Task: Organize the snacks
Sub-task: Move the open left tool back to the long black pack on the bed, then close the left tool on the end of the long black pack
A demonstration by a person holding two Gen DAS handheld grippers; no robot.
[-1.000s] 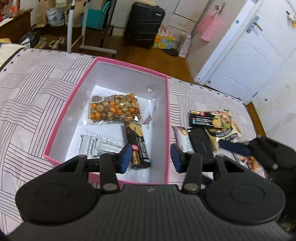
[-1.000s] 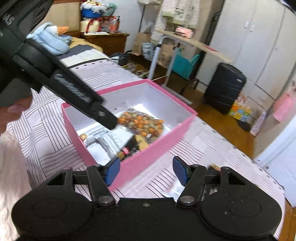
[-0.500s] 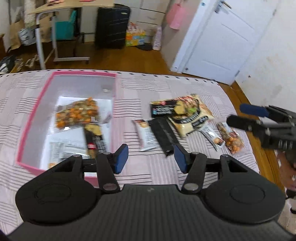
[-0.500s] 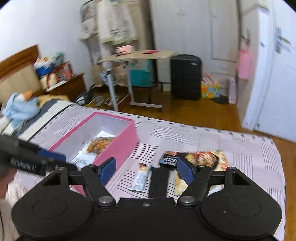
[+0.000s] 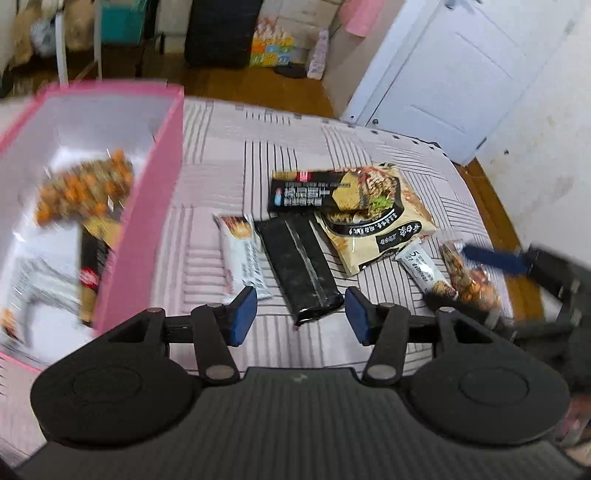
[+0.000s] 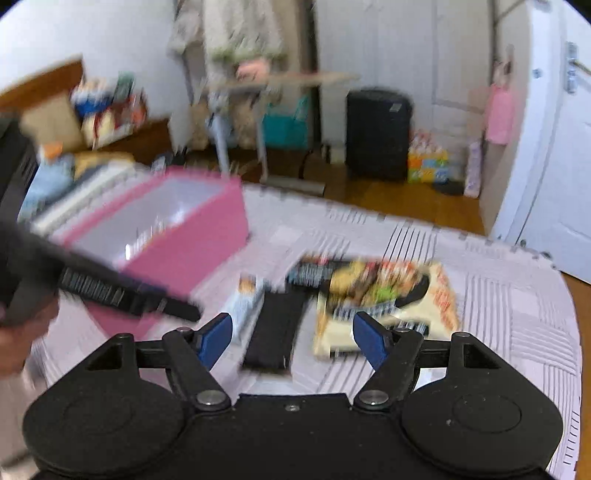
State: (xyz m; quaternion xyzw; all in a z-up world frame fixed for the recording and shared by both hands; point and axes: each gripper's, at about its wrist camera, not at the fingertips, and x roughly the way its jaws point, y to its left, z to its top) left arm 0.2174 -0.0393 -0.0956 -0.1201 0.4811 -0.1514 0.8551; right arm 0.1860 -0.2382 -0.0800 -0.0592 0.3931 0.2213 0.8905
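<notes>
A pink box [image 5: 147, 229] on the striped bedspread holds a bag of mixed nuts [image 5: 85, 192] and a black bar [image 5: 92, 266]. To its right lie a white bar [image 5: 242, 254], a long black packet [image 5: 299, 266], a dark flat packet [image 5: 303, 194], a noodle bag [image 5: 376, 221], a small grey bar [image 5: 424, 269] and a second nut bag [image 5: 472, 277]. My left gripper [image 5: 299, 314] hovers over the near end of the black packet, jaws closing, nothing pressed. My right gripper [image 5: 476, 284] stands open over the second nut bag. In the blurred right wrist view, the right gripper [image 6: 291, 339] faces the black packet [image 6: 277, 332].
The bed's right edge drops to a wooden floor [image 5: 491, 206] beside a white door [image 5: 461, 74]. A black suitcase [image 5: 221, 33] and a rolling table [image 6: 277, 77] stand beyond the bed. A hand [image 6: 22, 343] holds the left gripper [image 6: 129, 291] near the box.
Both grippers swung from above the pink box rightward and down to the loose snacks. The left jaws stand a little wider than a second ago. The right gripper now reaches over the second nut bag.
</notes>
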